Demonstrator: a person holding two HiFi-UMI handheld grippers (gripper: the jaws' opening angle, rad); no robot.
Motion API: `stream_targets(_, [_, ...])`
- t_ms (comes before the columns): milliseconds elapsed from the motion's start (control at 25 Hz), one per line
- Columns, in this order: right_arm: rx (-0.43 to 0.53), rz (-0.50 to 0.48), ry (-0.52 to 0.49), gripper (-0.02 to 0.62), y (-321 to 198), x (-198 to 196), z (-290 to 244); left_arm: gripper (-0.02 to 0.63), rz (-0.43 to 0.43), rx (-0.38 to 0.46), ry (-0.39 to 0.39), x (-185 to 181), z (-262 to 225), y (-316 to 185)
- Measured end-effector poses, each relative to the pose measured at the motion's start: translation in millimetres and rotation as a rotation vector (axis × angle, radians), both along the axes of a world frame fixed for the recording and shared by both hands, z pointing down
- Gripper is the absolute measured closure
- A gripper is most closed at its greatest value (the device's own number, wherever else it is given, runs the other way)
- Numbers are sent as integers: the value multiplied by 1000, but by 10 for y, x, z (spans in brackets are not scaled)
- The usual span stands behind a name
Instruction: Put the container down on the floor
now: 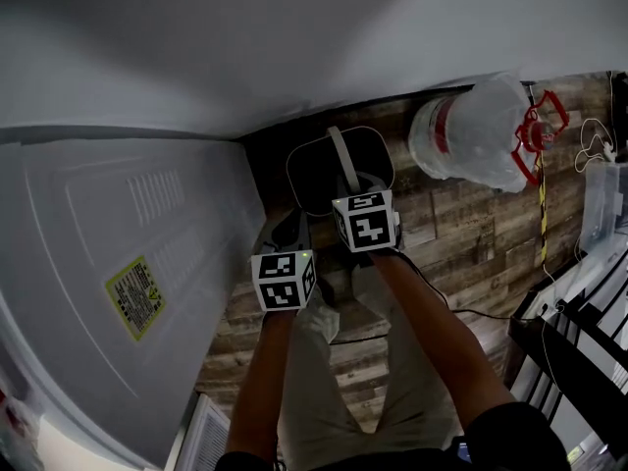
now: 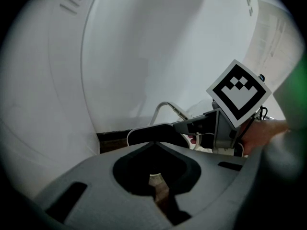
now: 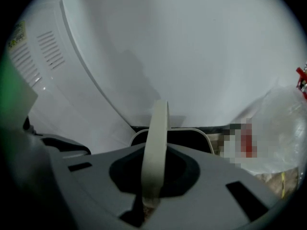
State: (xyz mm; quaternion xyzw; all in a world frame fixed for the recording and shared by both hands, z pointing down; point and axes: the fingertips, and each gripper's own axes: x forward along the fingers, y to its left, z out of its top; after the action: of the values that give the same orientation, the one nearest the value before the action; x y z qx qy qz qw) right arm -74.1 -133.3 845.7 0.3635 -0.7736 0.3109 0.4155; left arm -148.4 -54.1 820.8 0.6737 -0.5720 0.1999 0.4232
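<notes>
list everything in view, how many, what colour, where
container: 1, dark with a white rim, by the wall, carried by its handle
handle: 1, cream, arched over the container
appliance: 1, white, left, with vents
sticker: 1, yellow, on the appliance
jug: 1, clear plastic with a red band, upper right
fitting: 1, red, at the jug's end
floor: grey-brown wood planks
rack: 1, dark, lower right
left gripper: grey, jaws together, empty, beside the container
right gripper: grey, closed on the handle
forearms: 2, bottom centre
</notes>
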Motion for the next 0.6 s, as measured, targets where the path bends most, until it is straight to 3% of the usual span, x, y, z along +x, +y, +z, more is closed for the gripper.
stream_targets(600, [25, -4, -2, 563, -256, -89, 339, 588, -19, 31, -11, -69, 341, -270])
